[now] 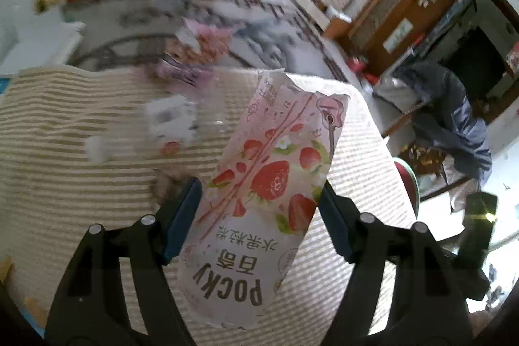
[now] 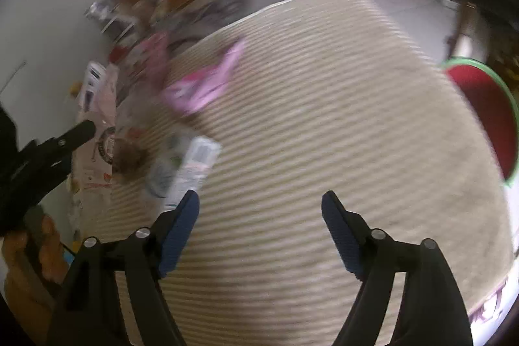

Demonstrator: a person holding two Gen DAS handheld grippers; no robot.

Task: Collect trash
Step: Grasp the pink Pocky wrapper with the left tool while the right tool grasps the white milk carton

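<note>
Two black grippers with blue pads worked over a cream rug ribbed with tan stripes (image 1: 65, 125). The left gripper (image 1: 259, 203) had a torn-open pink Pocky strawberry snack box of thin card (image 1: 262, 184) between its fingers, lifted clear of the rug and tilted, its ragged open end pointing away from the camera. The right pad met the box's edge; the left pad sat just beside the other edge, and whether it pressed there could not be told, so the grip itself stayed uncertain.

Beyond the box, on the rug, lay more litter, blurred: a small white wrapper with grey print (image 1: 168, 119), a white scrap (image 1: 97, 148) near it, and a crumpled pink wrapper (image 1: 207, 38) farther off at the rug's far edge.

From the right wrist view, the right gripper (image 2: 261, 206) stood with its jaws wide apart and nothing between them, above bare rug. Just past its left fingertip lay a white packet with a barcode label (image 2: 198, 164), beside a brownish clump (image 2: 129, 156). A pink wrapper (image 2: 207, 80) lay farther up the rug. A round red cushion with a green rim (image 2: 486, 115) sat off the rug's right edge. The person's left hand (image 2: 35, 248) showed at lower left, holding the other gripper's handle.
</note>
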